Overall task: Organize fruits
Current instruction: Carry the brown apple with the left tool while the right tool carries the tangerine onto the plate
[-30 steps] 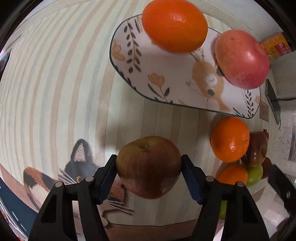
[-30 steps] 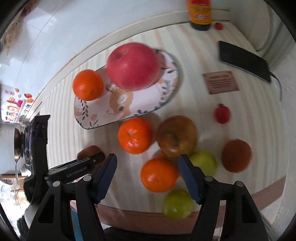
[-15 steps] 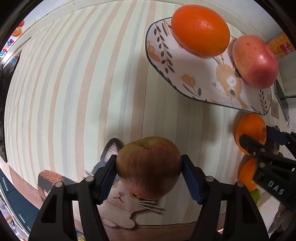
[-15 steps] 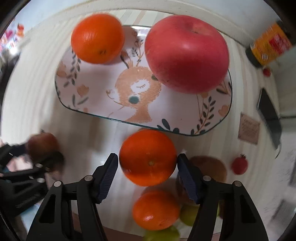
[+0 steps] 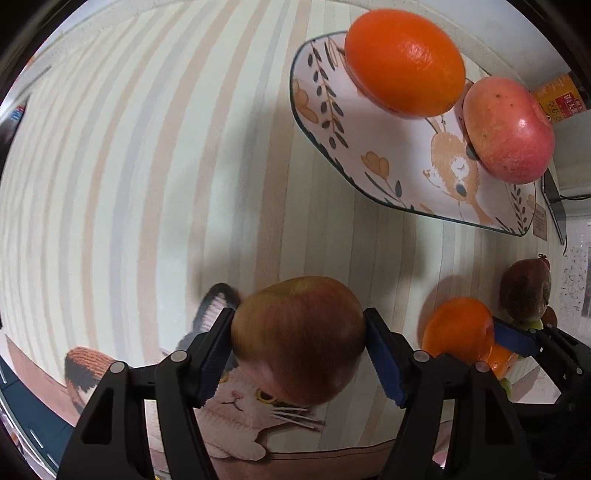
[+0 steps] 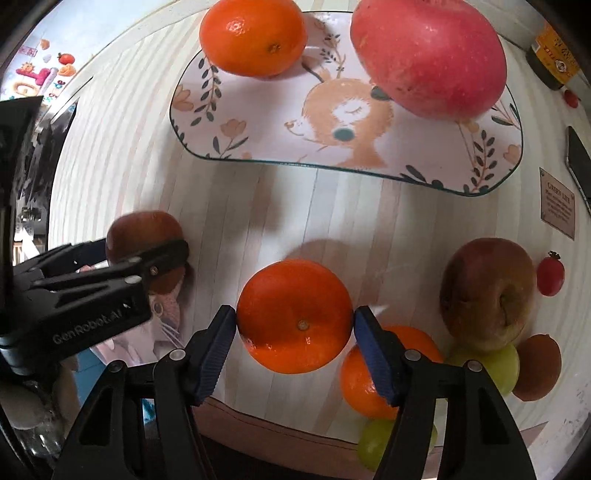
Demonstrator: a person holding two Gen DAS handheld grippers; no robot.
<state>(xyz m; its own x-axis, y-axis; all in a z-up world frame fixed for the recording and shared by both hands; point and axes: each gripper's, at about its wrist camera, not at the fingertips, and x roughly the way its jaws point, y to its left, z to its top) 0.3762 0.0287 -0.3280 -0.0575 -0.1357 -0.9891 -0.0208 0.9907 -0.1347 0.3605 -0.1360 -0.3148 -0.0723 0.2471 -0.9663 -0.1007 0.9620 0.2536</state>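
Both tongs closed on fruit above the striped mat.

The left gripper [image 5: 299, 341] clamps a reddish-brown apple [image 5: 297, 338] at the frame's lower middle, stem end tipped toward the top of the frame. The right gripper [image 6: 294, 334] pinches an orange [image 6: 294, 315], lower middle, navel facing the camera. The plate [image 6: 258, 144] at the top holds another orange [image 6: 254, 35] and a red apple [image 6: 430, 55]. The left tool's body reads "GenRobot.AI"; a tag [image 6: 557, 206] at right edge reads "Green Life".

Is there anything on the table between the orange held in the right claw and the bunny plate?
Nothing: in the right wrist view only bare striped cloth lies between the orange and the plate.
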